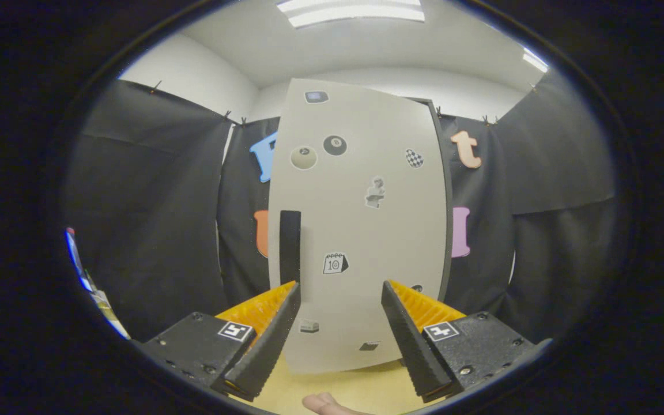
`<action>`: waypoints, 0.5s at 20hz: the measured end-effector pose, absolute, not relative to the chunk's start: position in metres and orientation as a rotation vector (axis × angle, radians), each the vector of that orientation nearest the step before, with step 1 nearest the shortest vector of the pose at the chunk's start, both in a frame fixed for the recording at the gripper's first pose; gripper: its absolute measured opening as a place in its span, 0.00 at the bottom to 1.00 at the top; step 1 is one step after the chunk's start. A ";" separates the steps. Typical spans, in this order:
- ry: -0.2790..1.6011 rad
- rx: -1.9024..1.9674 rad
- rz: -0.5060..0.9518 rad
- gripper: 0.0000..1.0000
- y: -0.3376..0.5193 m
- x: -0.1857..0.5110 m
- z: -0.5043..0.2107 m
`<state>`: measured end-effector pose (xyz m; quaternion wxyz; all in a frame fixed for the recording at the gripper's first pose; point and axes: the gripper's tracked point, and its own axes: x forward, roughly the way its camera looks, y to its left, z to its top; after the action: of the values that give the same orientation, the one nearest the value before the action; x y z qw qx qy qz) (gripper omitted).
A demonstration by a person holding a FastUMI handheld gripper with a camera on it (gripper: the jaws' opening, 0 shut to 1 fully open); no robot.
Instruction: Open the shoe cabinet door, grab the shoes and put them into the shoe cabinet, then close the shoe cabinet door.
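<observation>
The shoe cabinet's pale door [361, 225] stands upright straight ahead of me, dotted with small stickers. A black vertical handle [290, 245] runs down its left side. My gripper [340, 288] is open, with its fingers spread wide a short way in front of the door. The left fingertip [286, 300] lies just below the handle's lower end, and nothing sits between the fingers. The door looks closed or nearly so, with a dark edge [446, 219] along its right side.
Black cloth walls close in the booth on the left, right and behind the cabinet. A light wooden surface [343, 386] lies under the fingers, and part of a person's finger [323, 403] shows at its near edge. A bright object [81, 268] sits far left.
</observation>
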<state>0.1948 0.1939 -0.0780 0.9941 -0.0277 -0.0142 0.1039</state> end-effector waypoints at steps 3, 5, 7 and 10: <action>0.035 -0.023 0.199 0.94 0.191 0.163 -0.091; 0.031 -0.022 0.201 0.95 0.187 0.144 -0.090; 0.033 -0.043 0.164 0.97 0.169 0.128 -0.099; 0.015 -0.009 0.138 0.97 0.152 0.105 -0.106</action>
<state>0.1048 0.1524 -0.1059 0.9976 -0.0045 0.0074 0.0688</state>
